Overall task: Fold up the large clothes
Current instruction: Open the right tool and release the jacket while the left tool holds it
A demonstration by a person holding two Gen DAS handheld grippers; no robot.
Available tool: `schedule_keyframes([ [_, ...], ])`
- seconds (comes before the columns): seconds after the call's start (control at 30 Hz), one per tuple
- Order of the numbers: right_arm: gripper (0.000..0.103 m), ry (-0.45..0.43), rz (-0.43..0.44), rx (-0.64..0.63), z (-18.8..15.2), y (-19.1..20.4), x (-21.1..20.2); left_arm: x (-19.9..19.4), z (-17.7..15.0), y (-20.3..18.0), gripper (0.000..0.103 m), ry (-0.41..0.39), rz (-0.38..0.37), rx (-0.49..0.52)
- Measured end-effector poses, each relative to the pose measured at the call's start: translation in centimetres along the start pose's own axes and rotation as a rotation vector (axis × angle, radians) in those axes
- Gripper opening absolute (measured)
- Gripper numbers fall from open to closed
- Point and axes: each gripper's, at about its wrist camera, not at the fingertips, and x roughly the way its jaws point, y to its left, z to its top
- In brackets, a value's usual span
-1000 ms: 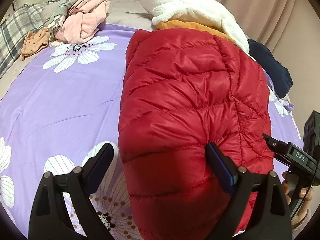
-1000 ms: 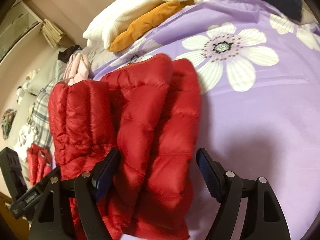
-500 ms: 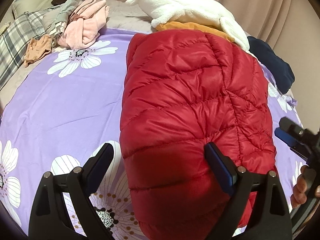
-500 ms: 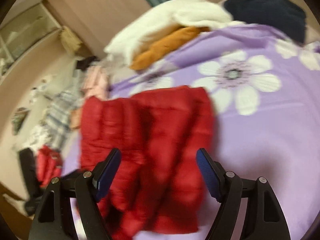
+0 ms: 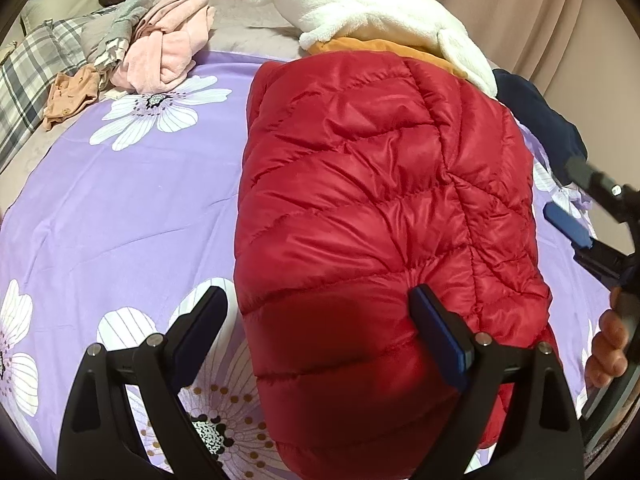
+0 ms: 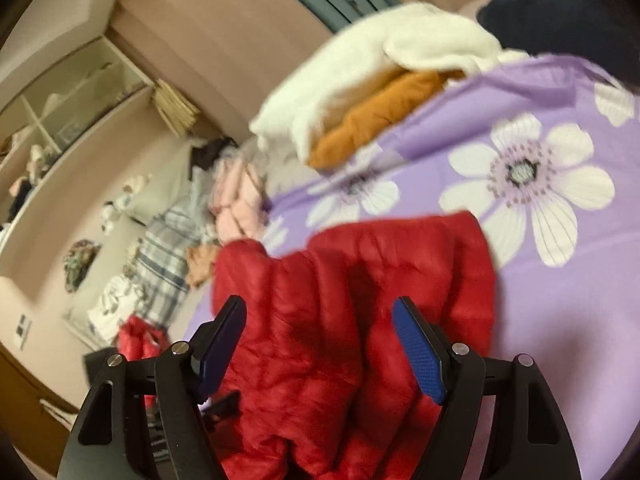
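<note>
A red quilted puffer jacket (image 5: 380,208) lies folded into a long bundle on the purple flowered bedsheet (image 5: 120,208). My left gripper (image 5: 320,320) is open and empty, its jaws standing over the jacket's near end. My right gripper (image 6: 320,344) is open and empty above the jacket (image 6: 360,300), seen from its side. It also shows at the right edge of the left wrist view (image 5: 576,224), held up off the bed by a hand.
A white fleece (image 5: 380,12) over an orange garment (image 5: 384,46) lies behind the jacket. A dark navy garment (image 5: 536,120) is at the right. Pink clothes (image 5: 168,56), grey and plaid fabric (image 5: 36,64) are piled at back left. Shelves (image 6: 60,120) line the wall.
The right gripper has lifted and swung away from the jacket, its view tilting up toward the wall. The left gripper has held nearly still over the jacket's near end.
</note>
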Motion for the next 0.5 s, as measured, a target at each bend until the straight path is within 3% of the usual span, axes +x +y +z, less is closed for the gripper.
schedule_keyframes([
  [0.07, 0.078, 0.059, 0.022, -0.014, 0.0, 0.4, 1.1, 0.0, 0.0, 0.0, 0.094, 0.001, 0.000, 0.000],
  [0.17, 0.078, 0.130, -0.028, -0.056, -0.2, 0.6, 3.6, 0.1, 0.1, -0.1, 0.094, 0.004, -0.002, -0.003],
  [0.23, 0.078, 0.174, 0.008, -0.012, -0.4, -0.2, 5.0, 0.1, 0.2, -0.1, 0.094, 0.008, -0.002, -0.001],
  [0.27, 0.071, 0.186, 0.028, 0.018, -0.6, -0.6, 5.4, 0.2, 0.2, -0.1, 0.094, 0.008, -0.002, 0.002],
  [0.3, 0.053, 0.183, 0.031, 0.023, -0.7, -0.7, 5.6, 0.1, 0.2, -0.2, 0.094, 0.007, 0.000, 0.005],
  [0.33, 0.042, 0.178, 0.020, 0.001, -0.9, -0.4, 5.7, 0.1, 0.2, -0.2, 0.094, 0.007, 0.000, 0.008],
  [0.4, 0.025, 0.147, 0.018, -0.037, -1.2, 0.1, 5.2, 0.0, 0.3, -0.3, 0.094, 0.009, -0.009, 0.011],
  [0.5, 0.019, 0.092, -0.003, -0.076, -1.2, 0.5, 3.7, -0.7, 0.4, -0.6, 0.092, -0.004, -0.040, 0.011],
])
